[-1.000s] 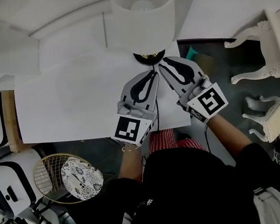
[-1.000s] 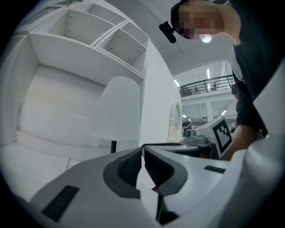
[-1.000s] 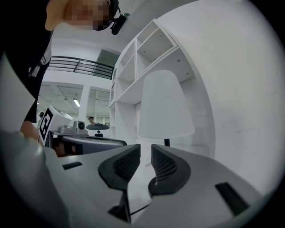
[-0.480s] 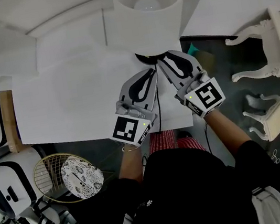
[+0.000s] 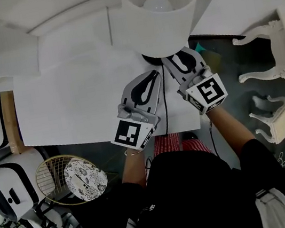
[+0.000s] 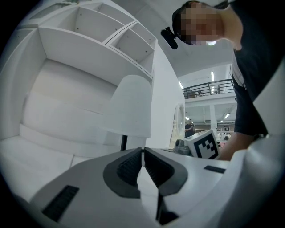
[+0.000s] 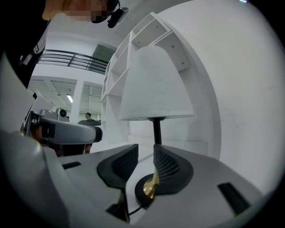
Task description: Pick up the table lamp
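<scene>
Table lamp stands at the far side of the white table. Its black base sits on the table top, under the big white shade. The right gripper lies level, just near and right of the base. Its jaws have just been opening and now stand apart. The base shows low in the gap between them, and the pads do not press on it. The left gripper lies just left of it, clenched tight with nothing inside.
</scene>
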`<state>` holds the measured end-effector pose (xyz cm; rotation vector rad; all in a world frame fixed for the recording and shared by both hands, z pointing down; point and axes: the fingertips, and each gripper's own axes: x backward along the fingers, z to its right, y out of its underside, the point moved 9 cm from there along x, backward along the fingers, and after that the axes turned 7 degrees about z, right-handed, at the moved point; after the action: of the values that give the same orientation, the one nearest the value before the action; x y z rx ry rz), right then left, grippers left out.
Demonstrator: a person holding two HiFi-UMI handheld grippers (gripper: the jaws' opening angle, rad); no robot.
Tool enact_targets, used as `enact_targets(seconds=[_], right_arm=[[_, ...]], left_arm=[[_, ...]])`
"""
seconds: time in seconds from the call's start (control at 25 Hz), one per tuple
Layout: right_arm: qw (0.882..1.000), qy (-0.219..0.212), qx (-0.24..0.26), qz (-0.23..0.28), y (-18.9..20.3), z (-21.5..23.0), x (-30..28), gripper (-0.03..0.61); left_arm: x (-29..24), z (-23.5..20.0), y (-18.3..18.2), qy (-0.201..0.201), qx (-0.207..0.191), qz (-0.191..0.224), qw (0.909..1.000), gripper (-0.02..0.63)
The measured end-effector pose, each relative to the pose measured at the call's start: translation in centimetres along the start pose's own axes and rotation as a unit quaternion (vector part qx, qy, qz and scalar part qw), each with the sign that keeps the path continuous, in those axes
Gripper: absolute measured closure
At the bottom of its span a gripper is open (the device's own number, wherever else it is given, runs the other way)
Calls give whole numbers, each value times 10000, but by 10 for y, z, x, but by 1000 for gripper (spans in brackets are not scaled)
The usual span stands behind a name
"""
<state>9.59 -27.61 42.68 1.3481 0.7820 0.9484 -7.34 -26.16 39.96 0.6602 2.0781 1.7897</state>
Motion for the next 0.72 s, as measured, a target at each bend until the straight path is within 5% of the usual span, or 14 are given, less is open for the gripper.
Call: enact_targets(seconds=[0.72], right_arm=[[9997,233,-3,13,17,15,-28,445]], left_arm=[[-2,-11,6,74,-21,-193,9998,600]])
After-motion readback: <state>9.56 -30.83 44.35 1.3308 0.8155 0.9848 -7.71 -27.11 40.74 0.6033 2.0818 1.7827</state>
